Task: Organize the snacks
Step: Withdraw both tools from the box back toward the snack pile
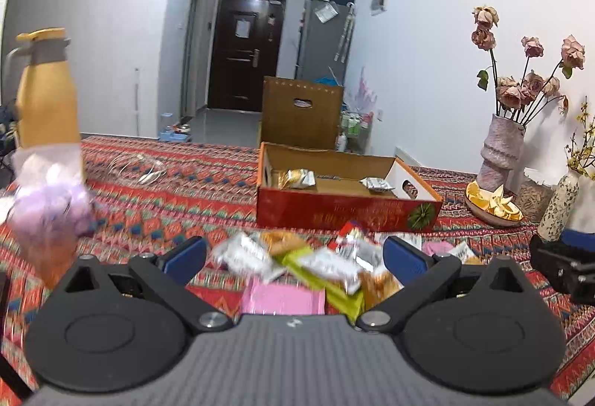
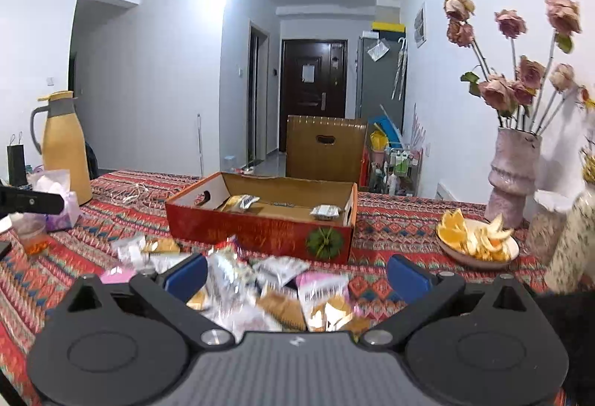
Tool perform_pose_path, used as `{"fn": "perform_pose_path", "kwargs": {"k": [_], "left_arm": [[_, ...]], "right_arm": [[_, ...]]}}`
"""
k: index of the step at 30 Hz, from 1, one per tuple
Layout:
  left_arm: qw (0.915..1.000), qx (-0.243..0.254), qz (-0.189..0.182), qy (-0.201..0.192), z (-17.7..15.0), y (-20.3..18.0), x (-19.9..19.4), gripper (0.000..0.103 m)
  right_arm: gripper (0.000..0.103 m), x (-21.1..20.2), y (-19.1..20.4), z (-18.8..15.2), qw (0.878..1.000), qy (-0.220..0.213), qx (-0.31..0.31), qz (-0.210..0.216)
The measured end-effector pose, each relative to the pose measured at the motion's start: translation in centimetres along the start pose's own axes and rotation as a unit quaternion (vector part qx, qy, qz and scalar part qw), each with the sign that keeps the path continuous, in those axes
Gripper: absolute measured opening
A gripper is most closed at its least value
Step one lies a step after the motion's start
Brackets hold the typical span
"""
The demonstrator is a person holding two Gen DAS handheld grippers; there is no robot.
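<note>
Both your left claw and right claw are spread wide and hold nothing, each poised over the heap of snack packets lying loose on the tabletop just in front of the red box. The packets overlap, so closing now could pinch two at once or let a slick wrapper slide out. Your claws work close together and may knock each other. Mind the plate of orange peel, the vases to the right, and the yellow flask and tissues to the left.
</note>
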State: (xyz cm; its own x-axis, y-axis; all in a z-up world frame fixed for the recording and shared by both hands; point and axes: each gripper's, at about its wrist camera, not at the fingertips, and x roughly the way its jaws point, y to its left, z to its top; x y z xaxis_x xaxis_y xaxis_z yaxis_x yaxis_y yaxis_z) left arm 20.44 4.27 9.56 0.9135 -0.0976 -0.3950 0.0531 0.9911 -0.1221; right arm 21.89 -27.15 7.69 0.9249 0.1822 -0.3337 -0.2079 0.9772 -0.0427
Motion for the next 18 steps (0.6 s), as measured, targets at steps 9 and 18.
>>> {"fn": "perform_pose_path", "kwargs": {"k": [9, 18], "left_arm": [[0.9991, 0.04, 0.01, -0.007, -7.1, -1.5, -3.3, 0.103], [0.998, 0.031, 0.015, 0.053, -10.5, -1.1, -2.2, 0.103]], "right_arm": [[0.103, -3.6, 1.2, -6.7, 0.999, 0.017, 0.034, -0.003], [0.103, -5.8, 2.2, -10.7, 0.998, 0.021, 0.06, -0.013]]}}
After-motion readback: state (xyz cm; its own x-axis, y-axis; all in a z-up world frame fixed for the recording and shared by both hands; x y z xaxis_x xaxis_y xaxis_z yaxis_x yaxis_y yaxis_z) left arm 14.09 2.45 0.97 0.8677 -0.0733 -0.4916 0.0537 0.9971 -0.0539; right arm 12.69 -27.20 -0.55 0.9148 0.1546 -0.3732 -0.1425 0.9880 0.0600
